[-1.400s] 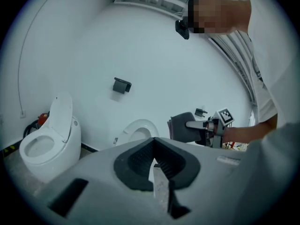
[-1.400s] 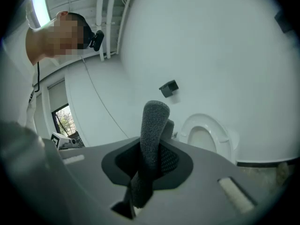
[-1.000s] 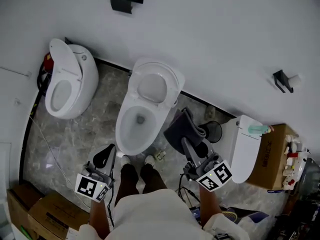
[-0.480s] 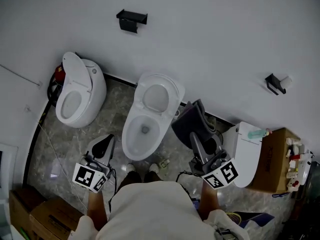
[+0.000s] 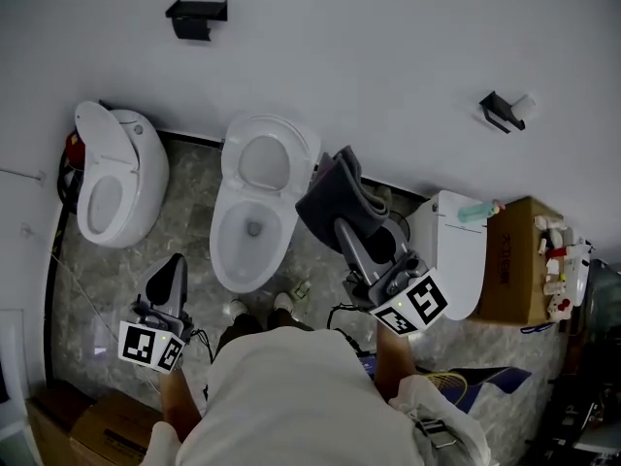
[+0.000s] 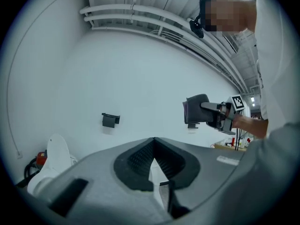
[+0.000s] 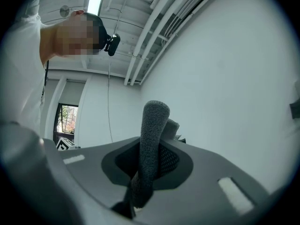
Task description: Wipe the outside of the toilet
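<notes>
Nearest the head camera, the person's white-shirted torso (image 5: 277, 396) filled the lower centre of the view, with one gripper held out on each side. The left gripper (image 5: 175, 265) was low at the left, pointing forward over the grey marbled floor (image 5: 184, 221); its jaws were brought together at the tips with nothing between them. The right gripper (image 5: 343, 229) was raised at the right, its jaws clamped on a folded dark grey cloth (image 5: 328, 200) that stood up out of the grip. In the left gripper view this cloth showed against the bare white wall (image 5: 369, 56), held in the air.

Beyond the person's shoes (image 5: 281, 303) stood the toilet (image 5: 225, 246), white, with seat and lid raised against the wall and the bowl open. In the head view the cloth appeared just beside the right edge of the raised lid; contact could not be determined.

A second toilet (image 5: 146, 178), lid also raised, stood well apart to the left. A third toilet (image 5: 464, 270), lid closed, stood to the right with a pale green bottle (image 5: 476, 212) lying on top. A cardboard box (image 5: 512, 265) stood just beside it.

Farthest away, two black holders were fixed to the wall: one (image 5: 197, 16) above the left side, one (image 5: 501, 111) at the right
</notes>
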### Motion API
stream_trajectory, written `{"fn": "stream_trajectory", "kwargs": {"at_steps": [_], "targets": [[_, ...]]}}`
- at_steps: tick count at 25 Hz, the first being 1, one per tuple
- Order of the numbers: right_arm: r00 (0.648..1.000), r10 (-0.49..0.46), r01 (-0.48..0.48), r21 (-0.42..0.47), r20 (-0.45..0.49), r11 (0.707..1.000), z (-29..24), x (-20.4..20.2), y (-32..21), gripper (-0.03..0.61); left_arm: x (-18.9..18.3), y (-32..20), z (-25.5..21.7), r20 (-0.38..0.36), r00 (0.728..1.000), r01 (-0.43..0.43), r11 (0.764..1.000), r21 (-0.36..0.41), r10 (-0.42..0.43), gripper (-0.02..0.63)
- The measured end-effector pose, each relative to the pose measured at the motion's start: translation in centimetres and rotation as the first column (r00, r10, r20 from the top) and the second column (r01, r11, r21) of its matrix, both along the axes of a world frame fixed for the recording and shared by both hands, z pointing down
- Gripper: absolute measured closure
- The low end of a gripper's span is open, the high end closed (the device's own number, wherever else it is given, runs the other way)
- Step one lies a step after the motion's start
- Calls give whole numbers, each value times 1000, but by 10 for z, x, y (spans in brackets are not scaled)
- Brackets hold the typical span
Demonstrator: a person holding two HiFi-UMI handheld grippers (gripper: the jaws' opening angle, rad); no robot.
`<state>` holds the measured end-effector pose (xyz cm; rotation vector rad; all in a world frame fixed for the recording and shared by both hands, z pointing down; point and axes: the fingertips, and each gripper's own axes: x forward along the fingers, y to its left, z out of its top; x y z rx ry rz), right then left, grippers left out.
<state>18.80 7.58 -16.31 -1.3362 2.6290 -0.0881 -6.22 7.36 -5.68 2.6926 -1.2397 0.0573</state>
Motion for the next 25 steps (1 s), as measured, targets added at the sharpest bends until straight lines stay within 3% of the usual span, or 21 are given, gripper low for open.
{"fn": "stream_trajectory", "kwargs": {"at_steps": [16,25], "targets": [[997,63,-64,-8,-53,998,17,36,-3,523,35,-29,-29,30,999,-46,997,58,45,615],[995,67,-67,-3,-69,998,19,32,-4,523,19,-17,-16,34,999,-4,1000,30,3,615]]}}
